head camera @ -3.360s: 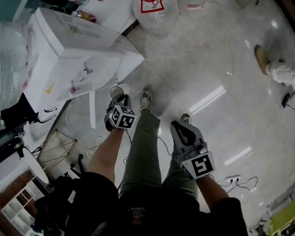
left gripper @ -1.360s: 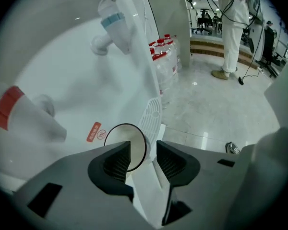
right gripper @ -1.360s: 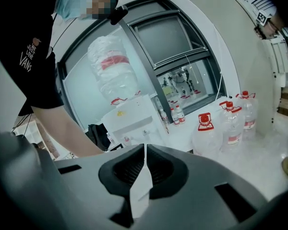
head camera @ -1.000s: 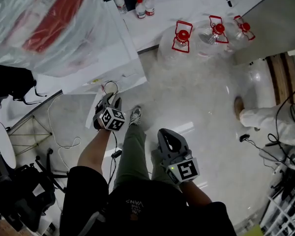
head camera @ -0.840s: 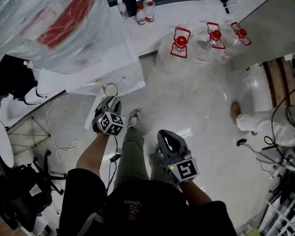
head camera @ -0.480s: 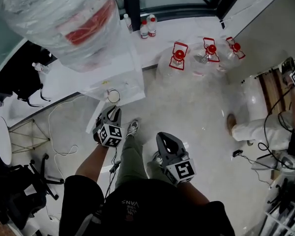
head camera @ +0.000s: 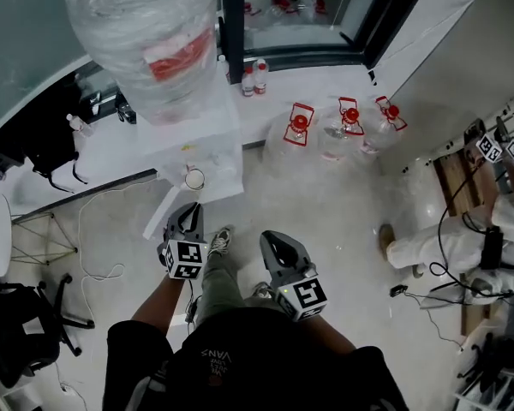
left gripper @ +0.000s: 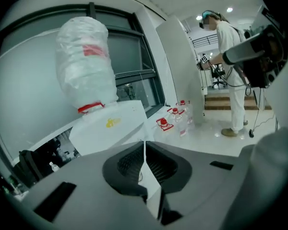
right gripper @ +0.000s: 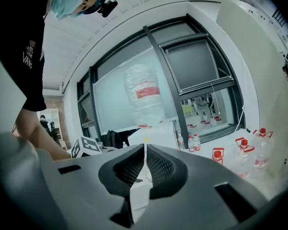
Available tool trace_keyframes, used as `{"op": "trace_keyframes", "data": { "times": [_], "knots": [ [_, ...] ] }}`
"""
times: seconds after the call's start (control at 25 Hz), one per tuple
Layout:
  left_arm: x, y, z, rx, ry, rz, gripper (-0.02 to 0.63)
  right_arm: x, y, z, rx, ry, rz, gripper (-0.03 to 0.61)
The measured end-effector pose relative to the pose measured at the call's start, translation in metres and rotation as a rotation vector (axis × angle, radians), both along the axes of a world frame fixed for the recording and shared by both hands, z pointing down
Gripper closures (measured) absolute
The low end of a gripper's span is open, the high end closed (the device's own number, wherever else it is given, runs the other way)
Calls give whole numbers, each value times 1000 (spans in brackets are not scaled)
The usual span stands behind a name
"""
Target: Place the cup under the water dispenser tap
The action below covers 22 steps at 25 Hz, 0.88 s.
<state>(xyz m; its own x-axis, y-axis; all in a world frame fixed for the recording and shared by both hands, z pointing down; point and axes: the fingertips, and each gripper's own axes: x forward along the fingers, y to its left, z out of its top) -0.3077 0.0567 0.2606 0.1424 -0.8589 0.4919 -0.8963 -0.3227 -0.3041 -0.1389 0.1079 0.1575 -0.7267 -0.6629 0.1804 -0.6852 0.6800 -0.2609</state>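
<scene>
Two claws, both clenched on nothing: your left gripper (head camera: 190,211) and right gripper (head camera: 271,240) show ribbed black pads pressed together. Your round white cup (head camera: 194,178) stands on the front ledge of the boxy white dispenser (head camera: 214,148), just ahead of the left gripper, not touching it. Crinkled clear wrap covers the big bottle (head camera: 154,32); its red label is unreadable. Three clear, red-capped jugs (head camera: 298,131) stand to the right, with glossy floor (head camera: 325,204) between.

A glossy pale floor (head camera: 325,204) runs to a dark-framed window (head camera: 308,15) beside a white wall (head camera: 445,24).
</scene>
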Motion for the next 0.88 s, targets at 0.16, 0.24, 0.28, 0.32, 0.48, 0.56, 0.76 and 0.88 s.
{"op": "trace_keyframes", "data": {
  "times": [0.16, 0.24, 0.28, 0.32, 0.48, 0.56, 0.76, 0.88],
  "knots": [
    [6, 29, -26, 55, 59, -41, 588, 6, 18, -13, 28, 1, -14, 534],
    [9, 44, -35, 72, 87, -57, 591, 7, 29, -18, 30, 2, -20, 534],
    [10, 52, -39, 80, 101, -65, 592, 8, 35, -20, 31, 4, -24, 534],
    [12, 59, -43, 86, 116, -74, 592, 9, 40, -21, 31, 7, -28, 534],
    [24, 81, -58, 104, 179, -91, 594, 16, 53, -20, 45, 29, -47, 533],
    [30, 90, -66, 113, 202, -86, 594, 19, 57, -20, 51, 35, -56, 534],
    [37, 118, -85, 136, 237, -70, 594, 18, 72, -21, 44, 38, -68, 534],
    [44, 134, -96, 136, 265, -68, 594, 19, 79, -24, 53, 48, -79, 532]
  ]
}}
